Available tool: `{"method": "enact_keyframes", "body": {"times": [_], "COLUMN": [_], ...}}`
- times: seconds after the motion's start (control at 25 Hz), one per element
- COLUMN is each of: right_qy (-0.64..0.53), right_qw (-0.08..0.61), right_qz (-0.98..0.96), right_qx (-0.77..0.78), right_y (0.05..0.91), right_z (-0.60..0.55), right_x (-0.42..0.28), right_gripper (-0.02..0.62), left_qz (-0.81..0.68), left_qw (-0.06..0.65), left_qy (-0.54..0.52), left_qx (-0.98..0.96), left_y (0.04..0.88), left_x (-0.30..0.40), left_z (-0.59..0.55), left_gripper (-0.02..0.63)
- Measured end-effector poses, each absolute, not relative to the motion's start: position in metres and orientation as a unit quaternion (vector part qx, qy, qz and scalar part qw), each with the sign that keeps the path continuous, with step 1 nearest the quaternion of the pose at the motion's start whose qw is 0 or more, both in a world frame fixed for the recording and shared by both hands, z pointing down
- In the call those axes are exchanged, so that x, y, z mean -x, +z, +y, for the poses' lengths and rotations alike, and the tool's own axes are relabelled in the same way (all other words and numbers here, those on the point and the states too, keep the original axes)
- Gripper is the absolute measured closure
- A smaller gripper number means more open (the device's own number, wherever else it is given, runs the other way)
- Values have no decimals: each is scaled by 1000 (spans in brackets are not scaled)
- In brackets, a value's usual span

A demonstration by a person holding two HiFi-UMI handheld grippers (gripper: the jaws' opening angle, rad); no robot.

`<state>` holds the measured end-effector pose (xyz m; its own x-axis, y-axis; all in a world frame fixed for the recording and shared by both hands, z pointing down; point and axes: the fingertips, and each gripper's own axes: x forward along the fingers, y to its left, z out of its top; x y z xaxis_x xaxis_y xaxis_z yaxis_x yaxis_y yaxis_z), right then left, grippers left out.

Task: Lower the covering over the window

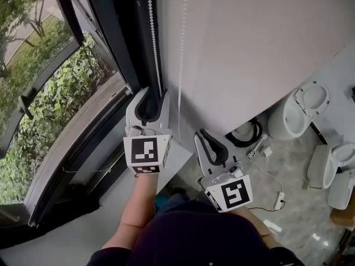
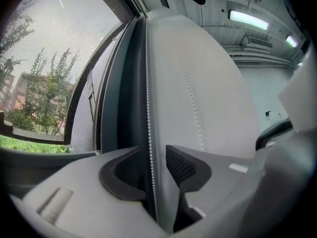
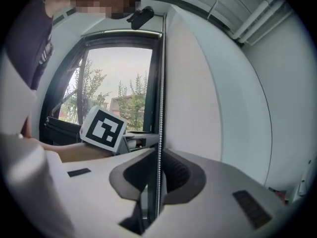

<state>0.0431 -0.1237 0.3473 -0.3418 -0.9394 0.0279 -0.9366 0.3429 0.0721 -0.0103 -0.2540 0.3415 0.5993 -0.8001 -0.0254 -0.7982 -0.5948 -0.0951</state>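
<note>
Okay, nearest me, low and centre in the head view, my right gripper [image 1: 205, 137] is pinched shut on one strand of the bead chain [image 3: 161, 83]. The beads drop straight through the middle of the right gripper view with the pads closed against them.

Just up and left of it, my left gripper [image 2: 154, 156] stands wide, jaws well apart. The other strand [image 2: 147, 83] hangs between the pads, apart from the right-hand pad; whether it grazes the left-hand one I can't tell. Its marker cube [image 1: 147, 153] sits over my forearm [image 1: 137, 204].

Further out, both strands climb the grey wall [image 1: 249, 49], right beside the dark window frame [image 1: 119, 43].

Beyond that, filling the left of the head view, the window [image 1: 39, 121] is bare glass with green bushes [image 1: 72, 71] outside. The covering itself I can't make out. The chain runs up near a dark fitting [image 3: 141, 15] at the top of the right gripper view.
</note>
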Motion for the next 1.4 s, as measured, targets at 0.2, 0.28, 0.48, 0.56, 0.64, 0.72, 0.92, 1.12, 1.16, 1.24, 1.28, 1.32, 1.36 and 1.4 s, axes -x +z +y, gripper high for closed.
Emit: {"method": "enact_keyframes", "body": {"times": [0.2, 0.28, 0.48, 0.56, 0.64, 0.72, 0.92, 1.12, 1.16, 1.24, 1.28, 1.32, 1.36, 1.4], "right_qy": [-21, -23, -23, -23, -25, -28, -31, -37, -38, -39, -39, -38, -37, -35], "right_qw": [33, 30, 31, 32, 32, 32, 27, 15, 13, 8, 3, -3, -9, -15], "right_qz": [-817, -818, -829, -834, -838, -840, -841, -851, -853, -856, -858, -861, -863, -866], "right_qx": [-575, -575, -558, -550, -545, -541, -539, -524, -521, -515, -512, -508, -504, -499], "right_y": [344, 342, 346, 346, 344, 342, 339, 334, 333, 330, 328, 326, 324, 323], "right_z": [-128, -128, -124, -123, -123, -123, -127, -133, -134, -136, -138, -140, -142, -144], "right_x": [-36, -34, -19, -13, -10, -9, -16, -21, -23, -26, -28, -29, -30, -30], "right_gripper": [581, 581, 581, 581, 581, 581, 581, 581, 581, 581, 581, 581, 581, 581], "left_qz": [458, 464, 496, 509, 515, 519, 518, 514, 513, 509, 506, 502, 495, 487], "left_qw": [46, 46, 65, 68, 49, 19, 13, 18, 16, 12, 10, 9, 7, 5], "left_qy": [-17, -25, -41, -45, -47, -44, -44, -48, -47, -45, -44, -43, -42, -43], "left_qx": [888, 884, 865, 857, 854, 853, 854, 856, 857, 859, 861, 864, 868, 872], "left_y": [344, 346, 353, 356, 361, 367, 370, 371, 371, 371, 370, 369, 369, 370], "left_x": [10, 8, 7, 7, 8, 14, 21, 21, 21, 22, 22, 22, 22, 22], "left_z": [-263, -265, -273, -277, -281, -285, -281, -270, -269, -265, -262, -259, -255, -250], "left_gripper": [432, 411, 408, 407, 407, 410, 529, 589, 590, 591, 591, 591, 591, 591]}}
